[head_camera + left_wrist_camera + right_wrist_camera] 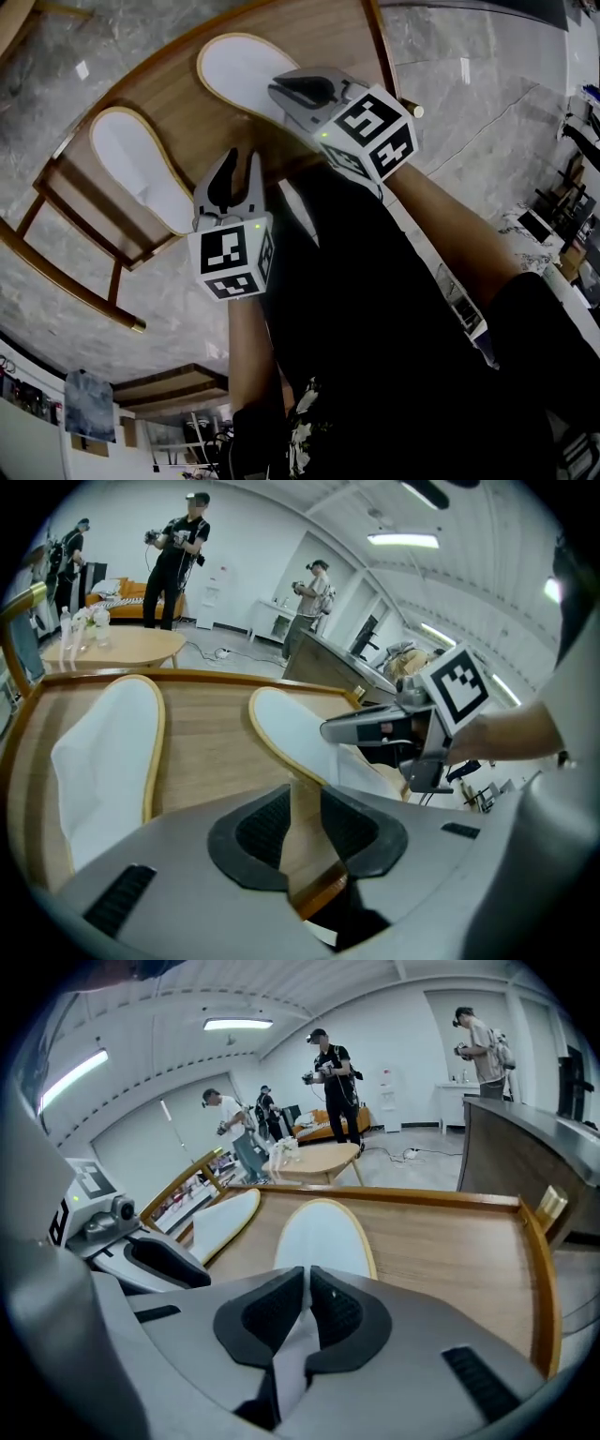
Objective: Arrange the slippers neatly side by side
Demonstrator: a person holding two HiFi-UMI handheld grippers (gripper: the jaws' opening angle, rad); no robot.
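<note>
Closest in, the left claw hangs half-open over bare bench, the left slipper just to its left lying near-to-far, while the right claw pinches the near end of the right slipper.

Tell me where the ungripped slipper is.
Head view: the loose slipper lies at the left of the wooden table, just left of the left gripper, apart from the other slipper, which the right gripper holds.
</note>
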